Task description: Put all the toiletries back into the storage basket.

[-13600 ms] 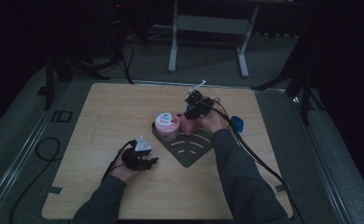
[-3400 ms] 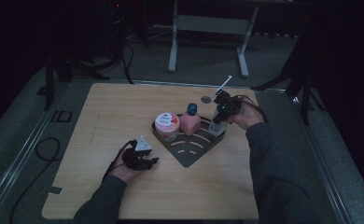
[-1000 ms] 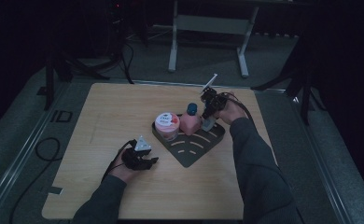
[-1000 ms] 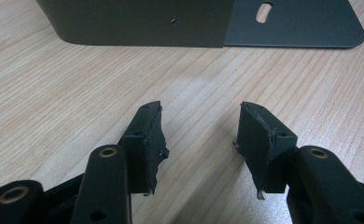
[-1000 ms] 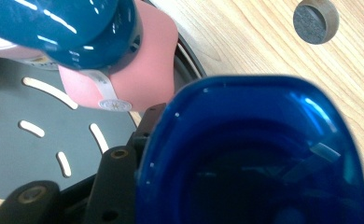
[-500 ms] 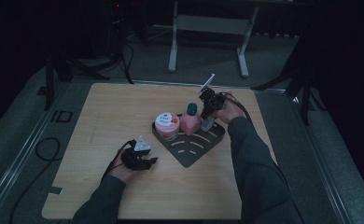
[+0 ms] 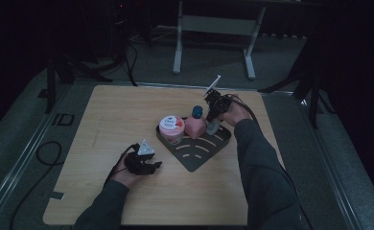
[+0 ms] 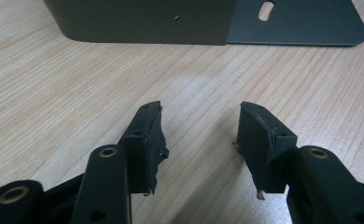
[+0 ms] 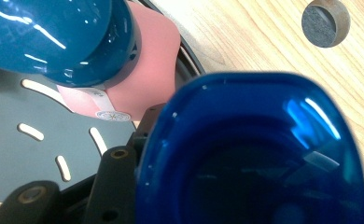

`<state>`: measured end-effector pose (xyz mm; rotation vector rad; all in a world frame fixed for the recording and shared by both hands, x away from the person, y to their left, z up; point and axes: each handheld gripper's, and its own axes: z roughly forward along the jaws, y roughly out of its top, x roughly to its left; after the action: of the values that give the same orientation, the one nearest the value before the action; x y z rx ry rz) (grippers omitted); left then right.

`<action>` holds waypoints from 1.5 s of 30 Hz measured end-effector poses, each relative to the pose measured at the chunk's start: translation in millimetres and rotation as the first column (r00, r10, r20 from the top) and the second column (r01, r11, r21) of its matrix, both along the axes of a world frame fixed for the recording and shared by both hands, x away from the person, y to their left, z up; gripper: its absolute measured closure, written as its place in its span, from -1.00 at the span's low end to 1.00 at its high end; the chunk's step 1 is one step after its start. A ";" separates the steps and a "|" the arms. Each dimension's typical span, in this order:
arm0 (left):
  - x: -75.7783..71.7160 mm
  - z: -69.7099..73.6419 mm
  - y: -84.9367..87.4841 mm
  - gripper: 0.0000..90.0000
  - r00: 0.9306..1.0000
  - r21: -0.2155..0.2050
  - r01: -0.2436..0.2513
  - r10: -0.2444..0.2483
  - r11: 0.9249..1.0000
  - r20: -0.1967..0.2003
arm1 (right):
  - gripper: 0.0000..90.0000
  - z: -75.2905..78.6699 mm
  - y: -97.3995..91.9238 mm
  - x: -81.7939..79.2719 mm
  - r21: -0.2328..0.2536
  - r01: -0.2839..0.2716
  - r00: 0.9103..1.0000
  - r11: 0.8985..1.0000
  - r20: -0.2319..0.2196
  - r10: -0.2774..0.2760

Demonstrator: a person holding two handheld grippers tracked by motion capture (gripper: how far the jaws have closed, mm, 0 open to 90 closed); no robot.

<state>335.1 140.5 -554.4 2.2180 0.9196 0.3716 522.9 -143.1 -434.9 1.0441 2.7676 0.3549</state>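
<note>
A dark grey slotted tray (image 7: pixel 199 155) lies mid-table. On its far side stand a pink jar with a white lid (image 7: pixel 171 128) and a pink bottle with a teal cap (image 7: pixel 195 125). My right gripper (image 7: pixel 214 117) is shut on a pale bottle with a blue cap (image 7: pixel 212 128), upright at the tray's far right corner beside the pink bottle. In the right gripper view the blue cap (image 9: pixel 250 154) sits between the jaws, with the teal cap (image 9: pixel 63 32) close by. My left gripper (image 7: pixel 149 165) rests on the wood left of the tray, open, with nothing between its pads (image 8: pixel 199 135).
The tray's curved wall (image 8: pixel 147 21) stands just ahead of the left gripper. A small round metal insert (image 9: pixel 325 16) is set in the wooden tabletop beyond the tray. A table frame (image 7: pixel 214 28) stands on the floor behind.
Since the earliest frames the pink bottle has come to stand on the tray and the right gripper has brought the blue-capped bottle left to it. Over the last second nothing has visibly moved.
</note>
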 end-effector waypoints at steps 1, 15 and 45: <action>-0.1 0.0 0.0 0.11 1.000 0.000 0.000 0.000 1.000 0.000 | 0.21 -0.1 -0.2 0.5 0.001 0.000 1.000 1.000 -0.002 0.000; -0.2 0.0 0.0 0.11 1.000 0.000 0.001 -0.001 1.000 0.000 | 0.13 3.1 -1.2 1.5 0.031 0.023 1.000 0.999 -0.019 -0.022; -0.2 0.1 -0.1 0.10 1.000 0.000 0.001 -0.001 1.000 -0.001 | -0.58 8.6 -13.0 -6.3 0.058 0.010 0.999 0.998 0.041 -0.012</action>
<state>334.9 140.4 -554.3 2.2187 0.9194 0.3703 516.7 -156.1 -426.3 1.0523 2.7294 0.4524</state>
